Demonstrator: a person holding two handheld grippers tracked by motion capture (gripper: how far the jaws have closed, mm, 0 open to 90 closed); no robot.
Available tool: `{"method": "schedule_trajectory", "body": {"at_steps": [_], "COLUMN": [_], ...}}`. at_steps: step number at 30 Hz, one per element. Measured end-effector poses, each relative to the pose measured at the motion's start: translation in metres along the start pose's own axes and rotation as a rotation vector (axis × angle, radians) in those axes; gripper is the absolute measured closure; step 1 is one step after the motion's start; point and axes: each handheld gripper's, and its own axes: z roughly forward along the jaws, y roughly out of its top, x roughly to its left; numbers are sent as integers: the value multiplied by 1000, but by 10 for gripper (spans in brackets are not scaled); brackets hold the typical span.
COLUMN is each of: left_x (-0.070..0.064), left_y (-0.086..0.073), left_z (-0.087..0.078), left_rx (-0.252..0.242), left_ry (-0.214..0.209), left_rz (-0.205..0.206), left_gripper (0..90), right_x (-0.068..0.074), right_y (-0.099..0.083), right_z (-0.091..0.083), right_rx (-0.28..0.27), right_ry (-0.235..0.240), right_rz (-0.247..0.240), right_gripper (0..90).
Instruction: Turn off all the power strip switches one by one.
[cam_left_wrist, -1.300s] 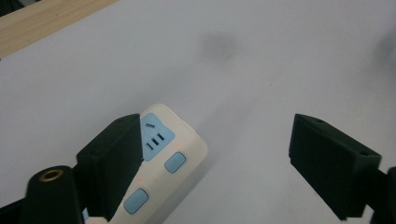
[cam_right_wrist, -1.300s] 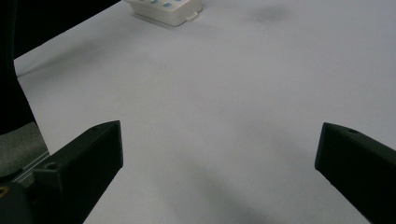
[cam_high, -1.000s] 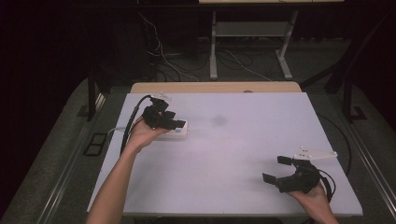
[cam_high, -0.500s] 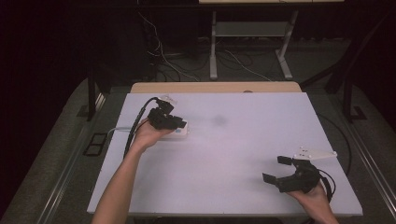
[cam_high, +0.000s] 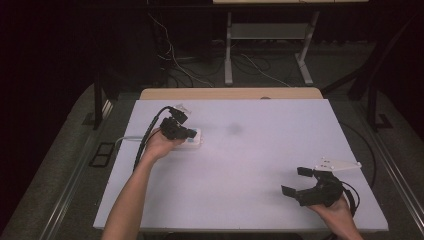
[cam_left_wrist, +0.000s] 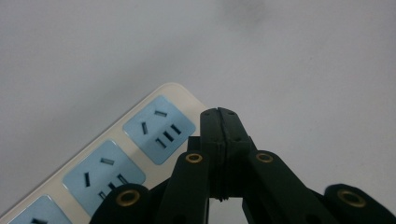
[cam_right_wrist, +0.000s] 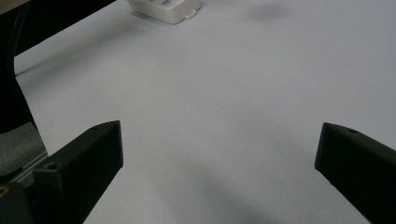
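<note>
The left tongs (cam_left_wrist: 219, 112) are pressed fully together with nothing between them, tips poised just beside the end of the white power strip (cam_high: 194, 140), which lies on the left half of the white table (cam_high: 240, 170). The right tongs (cam_high: 296, 181) are spread wide and hold nothing, low over the table's near right corner, well apart from the strip

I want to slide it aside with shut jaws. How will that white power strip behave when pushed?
The power strip lies flat and low on the table, so it probably slides rather than tips. Its smooth shell looks rigid and may slip off the shut left gripper. Its cable could make it pivot.
</note>
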Motion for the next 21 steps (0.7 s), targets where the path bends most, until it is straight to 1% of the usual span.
{"method": "schedule_trajectory", "body": {"at_steps": [10,13,19,21], "left_x": [5,5,8,8], "left_y": [-5,-5,-6,-6], "left_z": [7,8,8,9], "left_rx": [37,37,30,29], "left_ry": [14,7,-23,-25], "left_rz": [-3,-4,-22,-26], "left_gripper": [890,890,892,893], "right_x": [0,0,0,0], "right_y": [0,0,0,0], "right_z": [0,0,0,0], "right_rx": [3,3,2,1], "right_ry": [1,1,-1,-2], "right_rz": [2,0,-1,-4], "right_gripper": [6,6,6,6]}}
